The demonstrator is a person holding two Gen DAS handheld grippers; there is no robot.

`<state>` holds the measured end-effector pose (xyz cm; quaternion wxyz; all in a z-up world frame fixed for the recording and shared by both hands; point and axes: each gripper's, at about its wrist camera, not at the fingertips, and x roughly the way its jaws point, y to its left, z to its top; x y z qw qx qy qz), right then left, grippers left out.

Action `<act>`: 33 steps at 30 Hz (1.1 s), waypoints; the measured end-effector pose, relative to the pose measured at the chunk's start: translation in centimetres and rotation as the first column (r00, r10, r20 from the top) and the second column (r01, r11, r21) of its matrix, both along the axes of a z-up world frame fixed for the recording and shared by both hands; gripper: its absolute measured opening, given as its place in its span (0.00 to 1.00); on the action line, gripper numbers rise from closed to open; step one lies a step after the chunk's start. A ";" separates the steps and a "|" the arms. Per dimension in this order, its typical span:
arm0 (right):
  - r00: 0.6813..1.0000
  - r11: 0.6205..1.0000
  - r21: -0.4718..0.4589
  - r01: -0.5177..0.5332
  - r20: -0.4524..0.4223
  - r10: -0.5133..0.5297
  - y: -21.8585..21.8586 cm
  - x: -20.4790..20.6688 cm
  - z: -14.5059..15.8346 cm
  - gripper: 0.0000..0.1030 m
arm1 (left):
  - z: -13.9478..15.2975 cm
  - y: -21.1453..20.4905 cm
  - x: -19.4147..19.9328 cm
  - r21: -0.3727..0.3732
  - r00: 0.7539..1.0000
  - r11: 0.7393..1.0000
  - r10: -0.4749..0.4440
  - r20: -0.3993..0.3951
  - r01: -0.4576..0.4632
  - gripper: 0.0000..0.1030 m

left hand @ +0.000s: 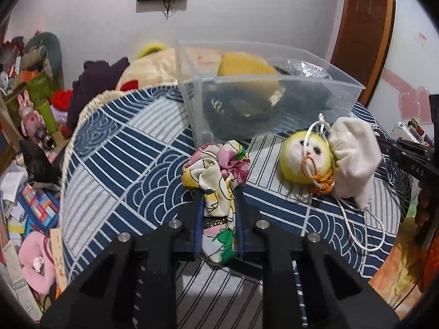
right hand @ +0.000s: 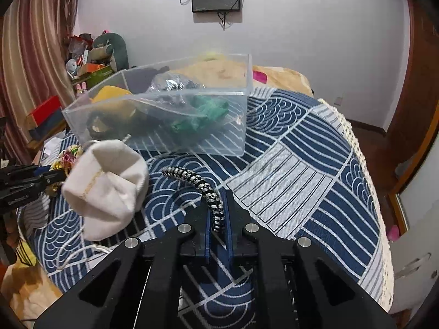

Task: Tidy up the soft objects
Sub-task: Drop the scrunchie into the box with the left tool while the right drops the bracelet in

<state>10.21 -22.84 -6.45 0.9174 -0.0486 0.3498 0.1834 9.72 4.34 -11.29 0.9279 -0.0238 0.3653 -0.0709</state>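
Both grippers are loaded and the step in hand looks like carrying soft items to the clear plastic storage box (left hand: pixel 274 104) on the blue-and-white patterned bedspread (right hand: pixel 301 164). The left gripper (left hand: pixel 218 194) has its jaws clamped on a crumpled floral cloth scrunchie (left hand: pixel 216 170), and the right gripper (right hand: pixel 218 211) is closed on a black-and-silver braided band (right hand: pixel 200 183). Next, each probably needs lifting over the box rim before letting go; the white drawstring pouch (left hand: pixel 354 150) and yellow plush ball with a face (left hand: pixel 304 156) still lie outside it.

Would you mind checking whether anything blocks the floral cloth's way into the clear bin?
Nothing visible does: the left gripper holds the floral cloth right before the clear bin, whose top is open.
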 end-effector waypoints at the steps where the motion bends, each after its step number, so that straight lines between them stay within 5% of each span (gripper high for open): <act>1: 1.000 1.000 0.004 -0.002 0.006 0.002 0.0 -0.1 0.2 0.07 | 0.4 -0.1 -0.4 0.005 1.000 1.000 0.000 0.017 0.000 0.18; 16: 0.981 0.997 0.069 -0.028 0.195 0.014 1.0 -0.5 6.4 0.07 | 8.9 -1.1 0.0 0.042 0.966 0.999 -0.034 0.255 0.024 0.18; 23: 0.968 0.996 0.087 -0.032 0.250 0.009 1.8 0.4 8.2 0.07 | 9.9 -1.0 3.2 0.011 0.966 1.000 -0.029 0.256 0.027 0.18; 27: 0.980 0.996 0.074 -0.043 0.199 0.028 2.1 0.8 7.4 0.08 | 9.3 -1.0 5.6 0.004 0.974 1.000 -0.020 0.225 0.020 0.18; 31: 0.992 0.998 0.037 -0.052 0.117 0.047 2.1 0.8 5.0 0.33 | 7.9 -0.8 8.1 -0.014 0.987 1.000 -0.005 0.159 0.007 0.18; 33: 0.995 0.999 -0.001 -0.052 0.087 0.052 2.1 0.5 3.4 0.34 | 7.2 -0.5 9.1 -0.021 0.991 1.000 0.004 0.130 -0.001 0.18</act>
